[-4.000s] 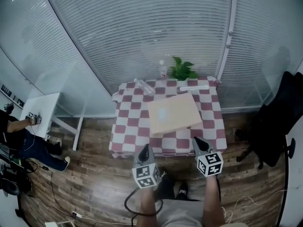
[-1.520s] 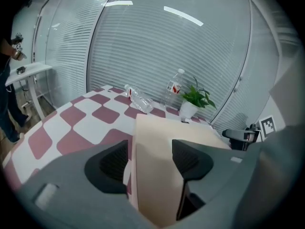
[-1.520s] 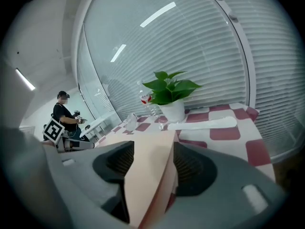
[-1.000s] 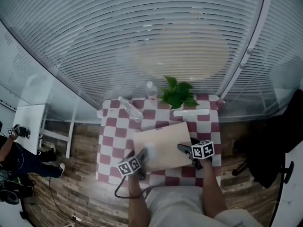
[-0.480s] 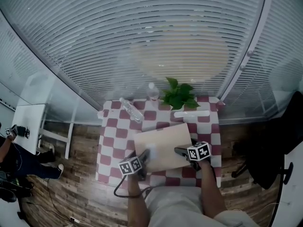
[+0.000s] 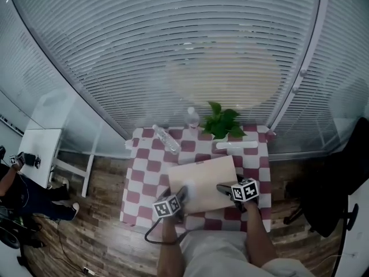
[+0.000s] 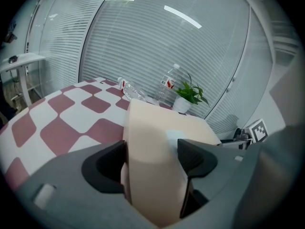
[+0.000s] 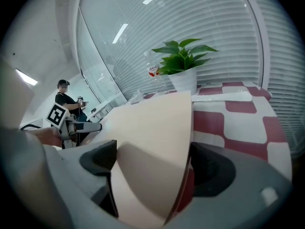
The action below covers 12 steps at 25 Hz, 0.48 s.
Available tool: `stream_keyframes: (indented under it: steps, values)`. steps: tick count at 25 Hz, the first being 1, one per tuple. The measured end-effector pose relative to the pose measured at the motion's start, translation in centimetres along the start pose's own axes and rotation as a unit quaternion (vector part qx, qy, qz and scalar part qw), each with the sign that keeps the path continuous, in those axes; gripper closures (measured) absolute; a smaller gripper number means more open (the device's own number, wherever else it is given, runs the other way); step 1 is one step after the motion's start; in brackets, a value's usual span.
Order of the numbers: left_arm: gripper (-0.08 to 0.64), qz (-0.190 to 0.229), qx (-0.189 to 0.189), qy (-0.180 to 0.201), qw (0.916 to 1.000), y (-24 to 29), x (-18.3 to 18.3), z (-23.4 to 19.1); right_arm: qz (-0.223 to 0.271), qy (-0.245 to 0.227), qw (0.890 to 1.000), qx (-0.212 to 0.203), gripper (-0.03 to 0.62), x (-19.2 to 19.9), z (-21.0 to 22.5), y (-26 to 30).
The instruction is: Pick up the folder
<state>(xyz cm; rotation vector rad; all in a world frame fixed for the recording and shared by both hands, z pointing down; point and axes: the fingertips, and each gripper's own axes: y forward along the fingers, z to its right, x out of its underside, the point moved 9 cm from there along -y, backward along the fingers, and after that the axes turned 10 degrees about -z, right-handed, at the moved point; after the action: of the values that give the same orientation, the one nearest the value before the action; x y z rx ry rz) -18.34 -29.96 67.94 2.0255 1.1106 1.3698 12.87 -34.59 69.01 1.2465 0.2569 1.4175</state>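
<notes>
A beige folder (image 6: 204,178) lies flat on the red-and-white checked table (image 6: 141,172). My left gripper (image 6: 183,194) is at the folder's near left corner. In the left gripper view its jaws stand apart, and the folder (image 7: 162,128) fills the gap of the left gripper (image 7: 152,156). My right gripper (image 6: 222,188) is at the folder's near right edge. In the right gripper view the jaws are wide, with the folder's corner (image 8: 147,123) inside the right gripper (image 8: 152,161). A strip of tablecloth shows beside the right pad.
A potted plant (image 6: 222,123), an upright bottle (image 6: 192,119), a lying bottle (image 6: 167,138) and a long white object (image 6: 236,145) line the table's far side. Glass walls with blinds stand behind. A white side table (image 6: 37,149) and a person (image 6: 14,183) are at the left, a dark chair (image 6: 340,201) at the right.
Four seconds ago both grippers hung in front of the table's near edge; now they sit at the folder's near corners. Over the last second they have barely shifted.
</notes>
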Motion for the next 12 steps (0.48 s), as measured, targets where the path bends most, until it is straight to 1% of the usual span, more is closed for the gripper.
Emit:
stream_keyframes:
  steps: [4,8,12]
  values:
    - [0.209,0.023,0.002,-0.001,0.9997,-1.1,0.2,1.1,0.039,0.002,0.999,0.014,0.104,-0.3,-0.4,-1.1]
    - [0.209,0.051,-0.004,0.026,0.9983,-2.9,-1.2,2.6,0.074,-0.005,0.997,0.017,0.104,-1.0,-1.0,-2.9]
    - [0.209,0.085,-0.013,0.052,0.9949,-4.8,-2.4,3.9,0.110,-0.015,0.994,0.016,0.104,-1.7,-1.6,-4.5]
